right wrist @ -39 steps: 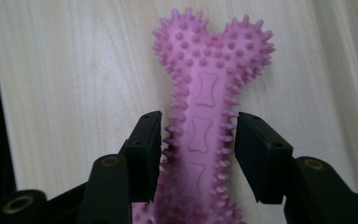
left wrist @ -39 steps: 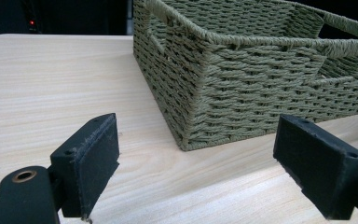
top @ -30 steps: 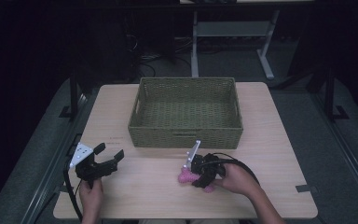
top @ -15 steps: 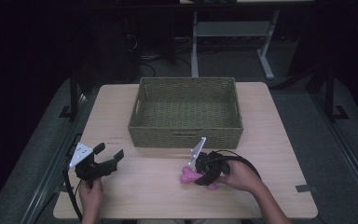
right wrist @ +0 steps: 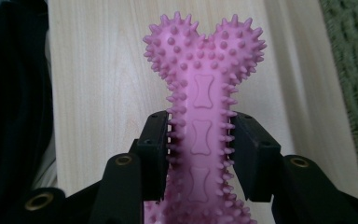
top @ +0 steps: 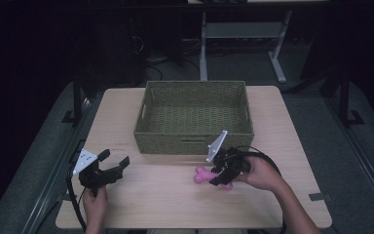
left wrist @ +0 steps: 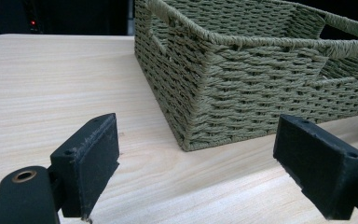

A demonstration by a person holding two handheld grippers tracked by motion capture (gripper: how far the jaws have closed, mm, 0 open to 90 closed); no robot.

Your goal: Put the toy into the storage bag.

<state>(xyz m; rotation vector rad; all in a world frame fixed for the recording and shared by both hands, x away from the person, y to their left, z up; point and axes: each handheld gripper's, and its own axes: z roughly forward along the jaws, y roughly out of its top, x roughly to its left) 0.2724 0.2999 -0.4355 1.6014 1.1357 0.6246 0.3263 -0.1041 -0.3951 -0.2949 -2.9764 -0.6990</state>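
Slightly shifted right gripper [right wrist: 200,154], clamped on spiky pink rubber bone [right wrist: 204,93]

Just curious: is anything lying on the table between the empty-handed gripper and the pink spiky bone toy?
No. In the high view, bare light wooden tabletop separates the open left gripper from the pink spiky rubber bone.

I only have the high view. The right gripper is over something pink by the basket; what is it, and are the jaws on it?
Observer: A pink spiked bone toy; the right gripper has its jaws closed on the shaft.
Operator: Which end points away from the gripper?
Observer: One knobbed end, out past the jaws over the table.
Operator: And the left gripper?
Observer: The left gripper is open, holding nothing, facing the basket corner.
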